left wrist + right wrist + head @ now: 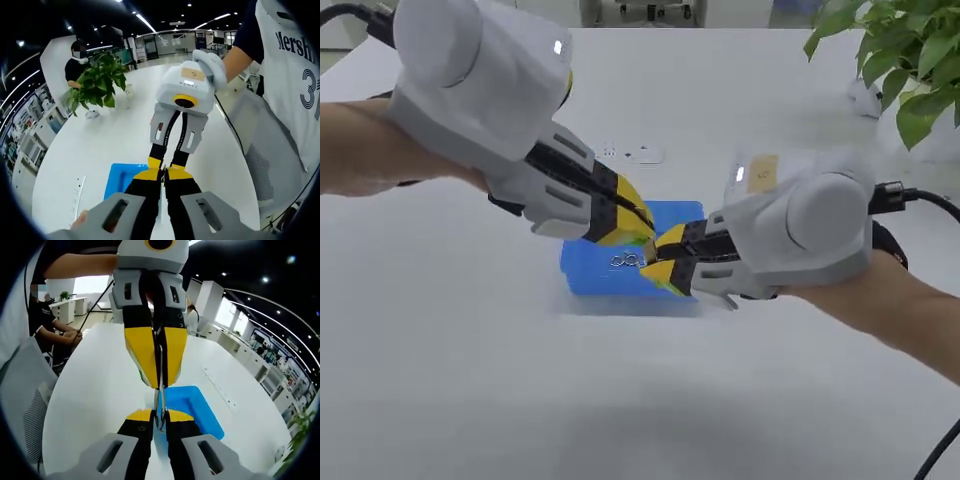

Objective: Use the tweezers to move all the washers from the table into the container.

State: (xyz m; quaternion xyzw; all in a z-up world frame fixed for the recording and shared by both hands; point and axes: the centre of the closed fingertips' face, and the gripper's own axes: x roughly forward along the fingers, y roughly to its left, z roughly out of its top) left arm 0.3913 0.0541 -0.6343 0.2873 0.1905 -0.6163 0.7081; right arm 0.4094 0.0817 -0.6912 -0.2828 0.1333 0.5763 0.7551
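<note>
A blue container lies mid-table with small metal washers inside it. Above it the two grippers meet tip to tip. My left gripper reaches in from the upper left and my right gripper from the right. In the right gripper view thin metal tweezers run from the left gripper's shut yellow jaws down into my right gripper, which is shut on their other end. The container lies just beyond. In the left gripper view my left gripper is shut, nose to nose with the right one, beside the container.
A leafy plant stands at the table's far right corner. A white socket strip lies behind the container. Cables trail from both grippers. A mesh chair stands at the table's edge, and a person stands behind the plant.
</note>
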